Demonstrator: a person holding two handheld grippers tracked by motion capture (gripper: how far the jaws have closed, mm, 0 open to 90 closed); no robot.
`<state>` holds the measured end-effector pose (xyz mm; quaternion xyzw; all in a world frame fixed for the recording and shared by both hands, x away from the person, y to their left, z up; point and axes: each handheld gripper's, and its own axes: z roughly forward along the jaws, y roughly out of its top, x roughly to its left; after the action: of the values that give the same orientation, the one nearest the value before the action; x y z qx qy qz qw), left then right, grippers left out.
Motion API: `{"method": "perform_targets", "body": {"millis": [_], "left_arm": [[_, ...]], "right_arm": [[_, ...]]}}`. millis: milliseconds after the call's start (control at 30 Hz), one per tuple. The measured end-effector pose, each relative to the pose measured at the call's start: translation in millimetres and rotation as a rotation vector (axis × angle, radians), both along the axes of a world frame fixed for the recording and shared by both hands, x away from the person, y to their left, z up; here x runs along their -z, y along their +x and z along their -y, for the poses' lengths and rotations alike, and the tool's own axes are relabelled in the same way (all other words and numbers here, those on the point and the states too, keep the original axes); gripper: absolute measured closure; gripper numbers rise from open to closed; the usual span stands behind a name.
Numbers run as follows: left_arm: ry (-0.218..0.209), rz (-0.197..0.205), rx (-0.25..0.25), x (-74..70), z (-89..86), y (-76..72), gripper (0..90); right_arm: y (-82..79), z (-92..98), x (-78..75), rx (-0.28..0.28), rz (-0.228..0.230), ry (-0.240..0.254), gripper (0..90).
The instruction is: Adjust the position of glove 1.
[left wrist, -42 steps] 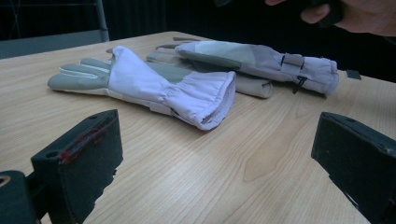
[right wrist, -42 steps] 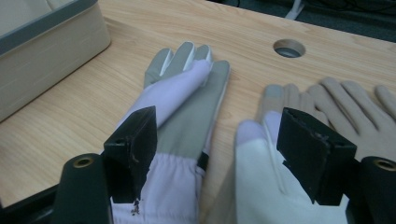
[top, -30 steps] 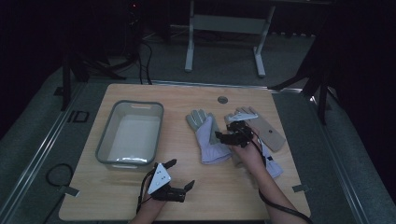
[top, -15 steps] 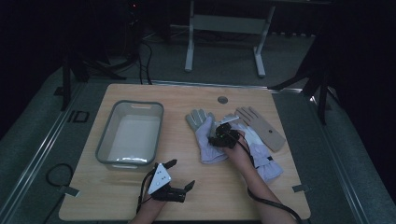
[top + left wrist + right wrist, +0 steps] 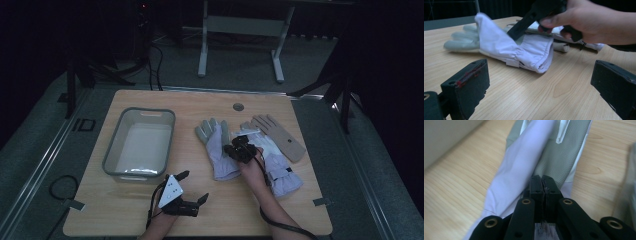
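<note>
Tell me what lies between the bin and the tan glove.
The white glove, with the right gripper shut on it, in the high view.

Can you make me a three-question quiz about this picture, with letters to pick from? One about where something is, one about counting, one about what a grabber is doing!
1. Where is the grey bin?
A. left of the gloves
B. right of the gloves
C. on top of the gloves

2. How many gloves lie on the table?
A. one
B. three
C. five

3. What is the right gripper doing?
A. pinching the lilac glove
B. hanging open in the air
C. resting in the bin

Answers: 1 A, the bin sits at the table's left. 2 B, two lilac and one tan glove. 3 A, its jaws have just closed on the fabric.
</note>
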<state>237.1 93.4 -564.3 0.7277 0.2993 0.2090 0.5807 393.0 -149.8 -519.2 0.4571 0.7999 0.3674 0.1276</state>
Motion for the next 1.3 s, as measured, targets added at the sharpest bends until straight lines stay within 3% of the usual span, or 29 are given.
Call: {"method": "perform_targets", "body": {"millis": [67, 100, 300, 433, 533, 667, 733, 867, 1033, 1200, 1300], "left_arm": [[-0.003, -0.001, -0.001, 0.0, 0.1, 0.0, 1.8], [0.0, 0.0, -0.002, 0.0, 0.1, 0.0, 1.8], [-0.002, -0.002, -0.003, 0.0, -0.1, 0.0, 1.8], [-0.003, -0.002, -0.002, 0.0, -0.1, 0.0, 1.8], [-0.002, -0.001, -0.001, 0.0, -0.1, 0.0, 1.8], [-0.001, -0.002, -0.002, 0.0, -0.2, 0.1, 1.8], [-0.003, -0.004, -0.002, 0.0, -0.3, 0.3, 1.8], [-0.002, -0.001, 0.0, 0.0, -0.1, 0.1, 1.8], [-0.004, -0.003, 0.002, 0.0, -0.1, 0.1, 1.8], [-0.004, -0.003, 0.002, 0.0, 0.0, 0.1, 1.8], [-0.004, -0.004, 0.003, 0.0, -0.1, 0.3, 1.9]], "right_arm": [[-4.7, 1.2, -2.6, 0.021, 0.011, 0.016, 87.9], [-15.0, 4.9, -8.2, 0.073, 0.017, 0.061, 87.8], [-36.1, 10.1, -17.1, 0.095, 0.011, 0.136, 87.8], [-42.0, 12.9, -16.4, 0.141, 0.017, 0.133, 87.7], [-43.2, 11.9, -11.7, 0.163, 0.025, 0.1, 87.6], [-40.0, 11.3, 0.7, 0.176, -0.005, 0.104, 87.4], [-38.2, 8.5, 8.6, 0.186, -0.003, 0.073, 87.3], [-33.5, 11.1, 20.4, 0.206, -0.008, 0.072, 86.5], [-30.8, 16.4, 22.5, 0.235, 0.012, 0.076, 85.0], [-28.7, 17.2, 21.0, 0.203, 0.014, 0.054, 73.0], [-27.8, 18.6, 10.7, 0.136, 0.009, 0.046, 53.6]]}}
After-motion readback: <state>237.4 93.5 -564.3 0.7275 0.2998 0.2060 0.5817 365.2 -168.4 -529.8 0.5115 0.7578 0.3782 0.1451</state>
